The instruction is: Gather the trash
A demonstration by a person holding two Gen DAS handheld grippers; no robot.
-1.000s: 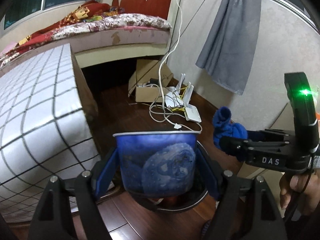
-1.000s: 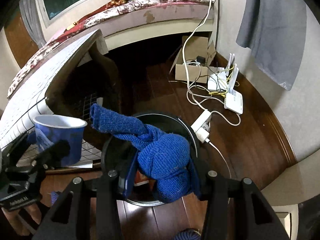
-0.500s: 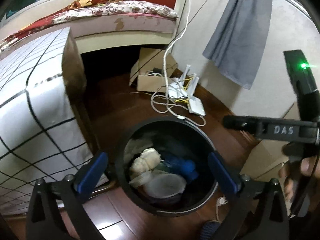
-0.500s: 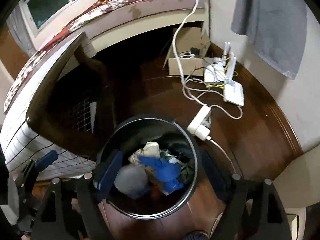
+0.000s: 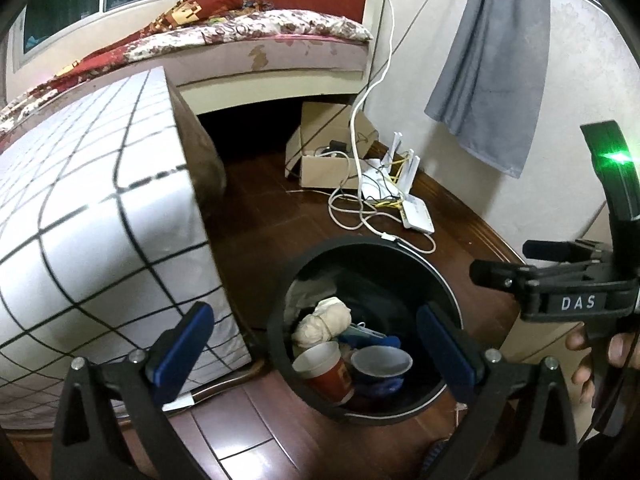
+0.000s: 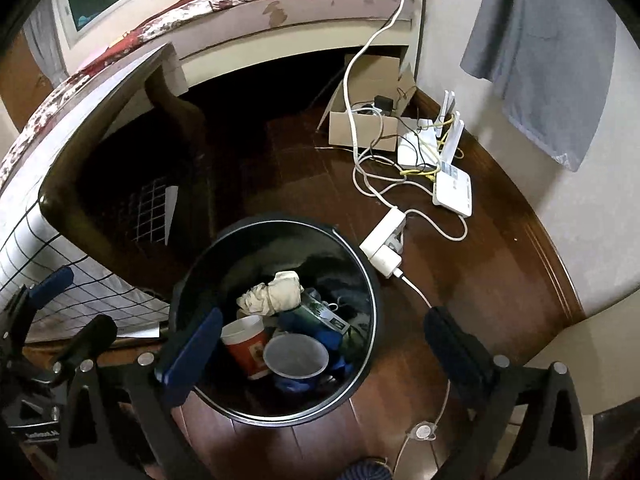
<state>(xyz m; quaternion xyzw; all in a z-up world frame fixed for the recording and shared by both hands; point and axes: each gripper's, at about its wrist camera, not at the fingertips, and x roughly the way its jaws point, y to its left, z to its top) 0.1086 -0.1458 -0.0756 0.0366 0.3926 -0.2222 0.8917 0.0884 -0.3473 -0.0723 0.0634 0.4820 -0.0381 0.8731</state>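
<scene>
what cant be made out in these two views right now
- Bin bottom: both views, covered by the red cup, blue cup and white wad.
- Blue cloth: mostly buried under the cups.
- Under the bed: too dark.
- Carton contents: too small, cables cross it.

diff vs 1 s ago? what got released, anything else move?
Both grippers let go. The left gripper was holding the blue cup, the right gripper the blue cloth; their fingers have just opened wide with nothing between them. The cup now lies in the bin beside a red cup; blue fabric shows under it. Bin, table, router and cables unchanged.
</scene>
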